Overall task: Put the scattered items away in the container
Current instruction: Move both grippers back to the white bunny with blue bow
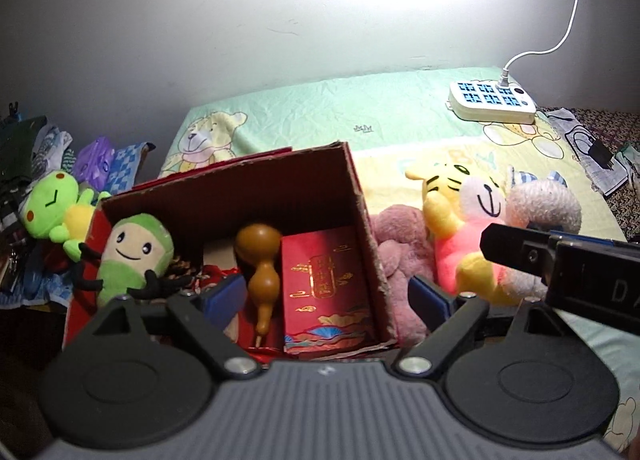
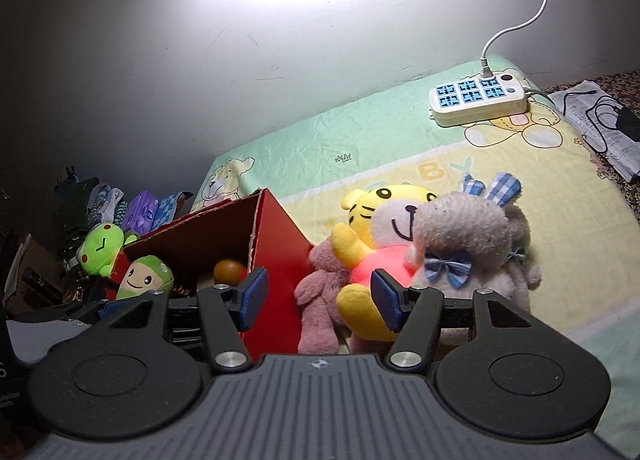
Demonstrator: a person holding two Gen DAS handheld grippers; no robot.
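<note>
A red cardboard box (image 1: 362, 196) (image 2: 280, 236) stands open on the bed. Inside lie a brown gourd (image 1: 260, 264), a red packet (image 1: 326, 280) and a green smiling plush (image 1: 134, 250) (image 2: 144, 278). To its right lie a pink plush (image 1: 396, 256) (image 2: 320, 300), a yellow tiger plush (image 1: 460, 220) (image 2: 372, 244) and a grey bunny plush (image 2: 468, 240) (image 1: 548, 204). My left gripper (image 1: 326, 300) is open over the box's near edge. My right gripper (image 2: 318, 296) is open, low in front of the pink and tiger plushes, empty.
A green frog plush (image 1: 52, 204) (image 2: 100, 248) sits left of the box beside a pile of clothes (image 1: 96, 160). A white power strip (image 1: 492, 100) (image 2: 478, 98) with a cable lies at the far right of the bed sheet (image 2: 360, 132). Papers and a charger (image 2: 612, 120) lie further right.
</note>
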